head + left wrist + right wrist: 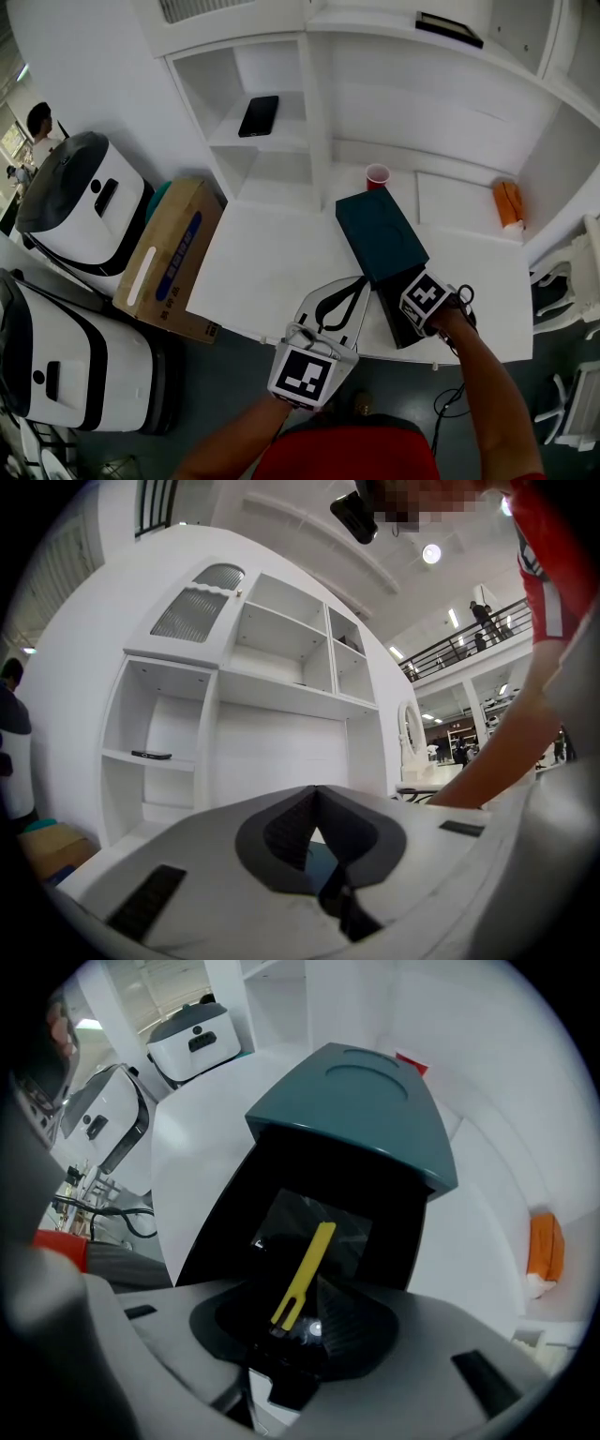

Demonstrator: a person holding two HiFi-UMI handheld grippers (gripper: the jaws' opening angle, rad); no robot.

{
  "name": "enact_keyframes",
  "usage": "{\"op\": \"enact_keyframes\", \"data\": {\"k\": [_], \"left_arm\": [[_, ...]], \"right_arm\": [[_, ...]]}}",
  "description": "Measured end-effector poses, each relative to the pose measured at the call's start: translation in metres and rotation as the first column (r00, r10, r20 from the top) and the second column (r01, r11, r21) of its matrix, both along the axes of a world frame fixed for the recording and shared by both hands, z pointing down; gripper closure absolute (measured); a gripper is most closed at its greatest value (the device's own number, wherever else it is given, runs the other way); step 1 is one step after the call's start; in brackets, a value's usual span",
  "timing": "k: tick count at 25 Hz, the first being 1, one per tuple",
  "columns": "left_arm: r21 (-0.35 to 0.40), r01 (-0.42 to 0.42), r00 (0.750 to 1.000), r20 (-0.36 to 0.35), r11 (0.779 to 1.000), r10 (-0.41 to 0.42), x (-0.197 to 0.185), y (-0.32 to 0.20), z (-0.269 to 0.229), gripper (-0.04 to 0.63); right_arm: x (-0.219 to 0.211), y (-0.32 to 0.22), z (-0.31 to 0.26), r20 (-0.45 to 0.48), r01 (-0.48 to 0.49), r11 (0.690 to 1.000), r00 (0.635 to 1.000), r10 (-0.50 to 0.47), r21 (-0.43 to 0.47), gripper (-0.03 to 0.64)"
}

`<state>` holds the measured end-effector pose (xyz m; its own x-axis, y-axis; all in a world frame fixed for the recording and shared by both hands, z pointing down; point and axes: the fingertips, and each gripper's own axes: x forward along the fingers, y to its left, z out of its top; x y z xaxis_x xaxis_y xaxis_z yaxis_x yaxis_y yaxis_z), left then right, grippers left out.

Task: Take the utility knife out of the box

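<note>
On the white table (267,272) lies a box whose teal sleeve (378,232) (356,1110) is slid back from its black tray (230,1208). A yellow utility knife (305,1269) lies inside the tray on clear film. My right gripper (419,305) (300,1324) hangs point-down over the open tray. Its jaws stand open on either side of the knife's near end, and the pads are not pressing it. My left gripper (347,283) (316,794) is level over the table's front edge, left of the box. It is shut and holds nothing.
A red cup (377,175) stands behind the box. An orange object (508,202) lies at the back right and a dark phone (258,115) on a shelf. Left of the table are a cardboard box (169,258) and two white machines (80,202) (56,356).
</note>
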<state>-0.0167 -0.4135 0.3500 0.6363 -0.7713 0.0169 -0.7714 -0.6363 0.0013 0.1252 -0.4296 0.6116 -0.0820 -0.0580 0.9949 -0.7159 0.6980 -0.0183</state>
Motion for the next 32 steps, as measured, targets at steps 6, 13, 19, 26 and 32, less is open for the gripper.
{"op": "enact_keyframes", "data": {"k": [6, 13, 19, 26, 32], "left_arm": [[-0.008, 0.009, 1.000, 0.002, 1.000, -0.009, 0.000, -0.002, 0.004, 0.558], [-0.011, 0.000, 1.000, 0.001, 1.000, 0.000, 0.007, -0.001, 0.006, 0.558], [-0.012, -0.010, 1.000, 0.003, 1.000, 0.010, 0.014, 0.002, 0.005, 0.558], [-0.013, -0.038, 0.999, 0.009, 0.999, 0.038, 0.023, 0.011, 0.001, 0.558], [-0.012, -0.054, 0.999, 0.000, 0.998, 0.054, 0.030, 0.020, -0.011, 0.558]], "right_arm": [[-0.003, 0.000, 0.002, 0.010, -0.002, 0.999, 1.000, 0.002, -0.040, 0.474], [-0.006, 0.003, 0.001, 0.071, -0.025, 0.999, 0.997, 0.027, -0.031, 0.539], [-0.003, 0.002, -0.012, 0.116, -0.048, 0.998, 0.992, 0.044, 0.037, 0.541], [-0.016, -0.002, -0.099, 0.369, -0.141, 0.947, 0.929, 0.026, 0.289, 0.540], [-0.039, 0.021, -0.204, 0.620, -0.282, 0.801, 0.773, -0.137, 0.528, 0.540]]}}
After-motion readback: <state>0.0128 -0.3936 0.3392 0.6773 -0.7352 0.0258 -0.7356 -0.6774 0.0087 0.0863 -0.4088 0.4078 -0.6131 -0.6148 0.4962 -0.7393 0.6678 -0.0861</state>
